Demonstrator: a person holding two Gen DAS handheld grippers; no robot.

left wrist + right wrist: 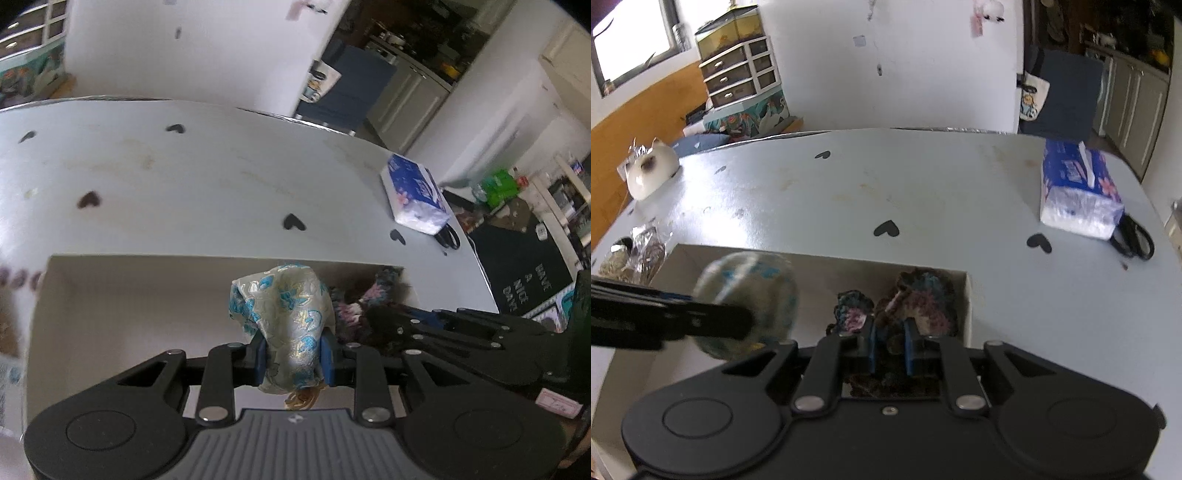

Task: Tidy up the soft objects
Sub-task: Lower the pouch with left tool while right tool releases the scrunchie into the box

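Cream satin pouch with blue flowers [291, 325] stands upright, long axis vertical, pinched between left tool [293, 356] pads above open white cardboard box [122, 295]. Right tool [889, 349] clamps dark multicolour crocheted yarn piece [916, 302] inside box's right end. Blue tissue pack [1075, 192] and black scissors [1134, 240] sit on table [849, 192] beyond.

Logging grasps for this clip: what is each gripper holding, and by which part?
Left gripper: floral cloth, pinched at its lower bunched end. Right gripper: dark crocheted piece, gripped at its near edge inside the box.
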